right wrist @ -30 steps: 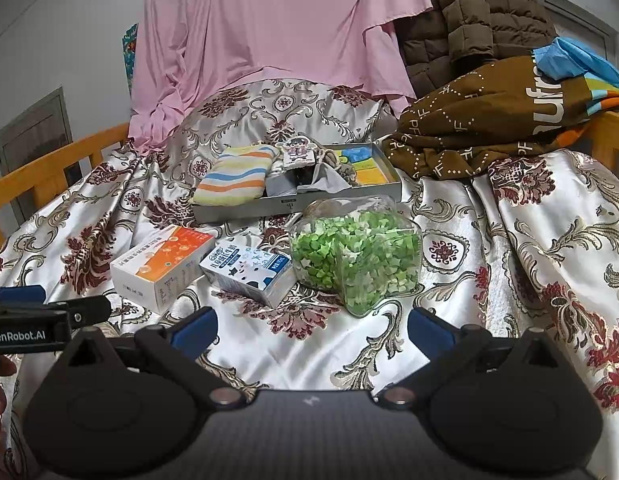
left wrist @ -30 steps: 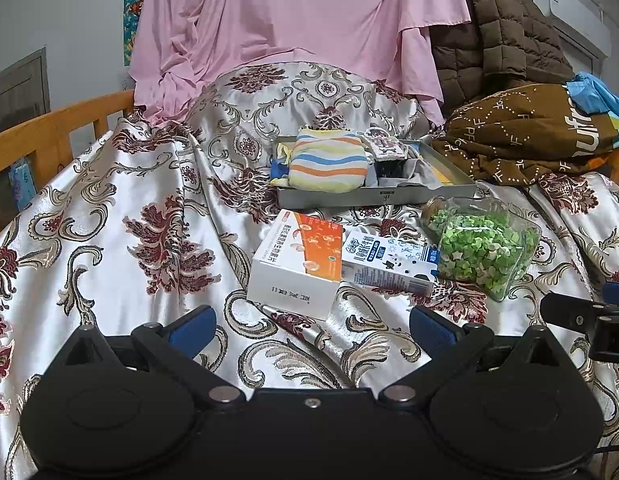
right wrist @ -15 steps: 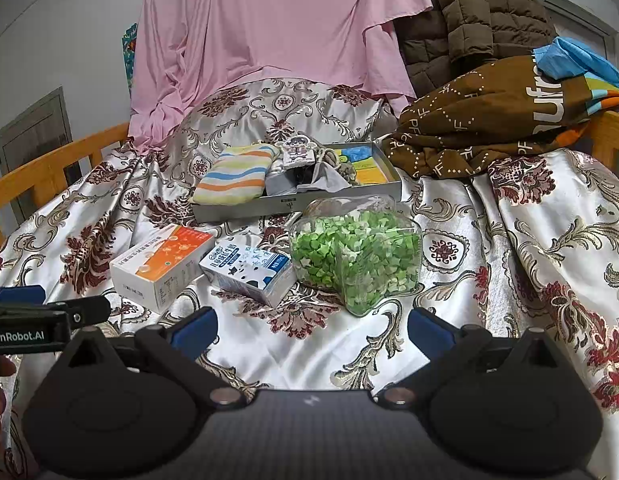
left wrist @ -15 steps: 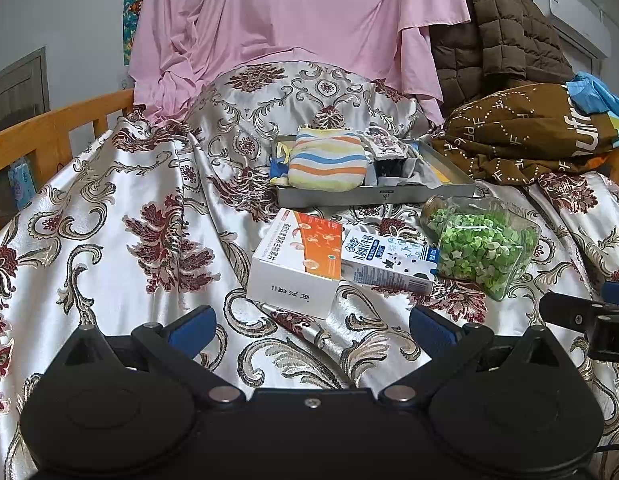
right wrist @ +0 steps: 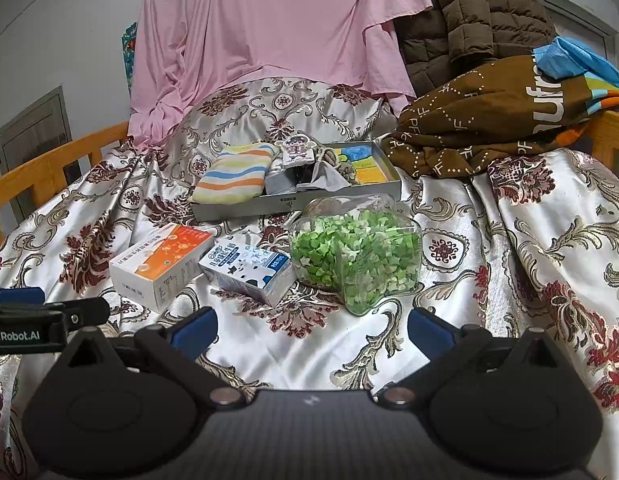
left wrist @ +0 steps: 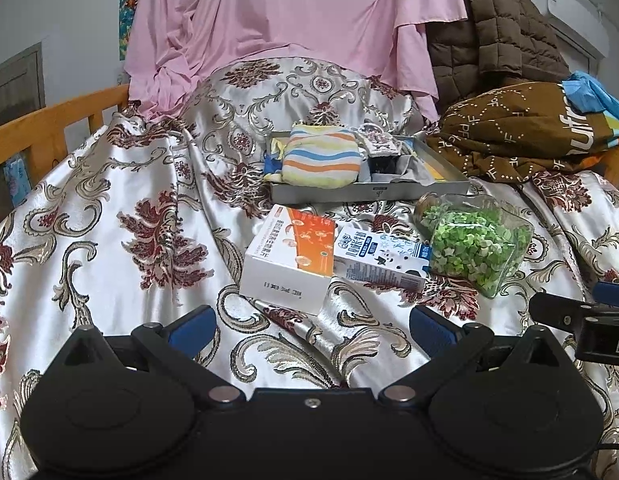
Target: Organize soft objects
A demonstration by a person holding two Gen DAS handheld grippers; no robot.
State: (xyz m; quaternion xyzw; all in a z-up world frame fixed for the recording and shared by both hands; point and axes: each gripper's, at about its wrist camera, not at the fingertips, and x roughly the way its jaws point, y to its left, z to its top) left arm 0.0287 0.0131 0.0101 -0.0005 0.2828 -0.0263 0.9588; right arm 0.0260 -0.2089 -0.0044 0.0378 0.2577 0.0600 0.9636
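Striped pouch [left wrist: 321, 158] already in tray [left wrist: 369, 192], far ahead of left claw [left wrist: 311, 326]; both claws spread, empty; right claw [right wrist: 311, 326] faces jar [right wrist: 355, 252], boxes between.

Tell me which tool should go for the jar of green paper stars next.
Right, probably. The jar of green stars lies straight ahead of the open right tool, nothing between. From the left tool, also open, it sits off right behind the milk carton.

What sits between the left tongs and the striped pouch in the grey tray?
The orange-and-white box lies directly between the open left tongs and the striped pouch, with the milk carton just right of that line. The grey tray has a near wall to clear too.
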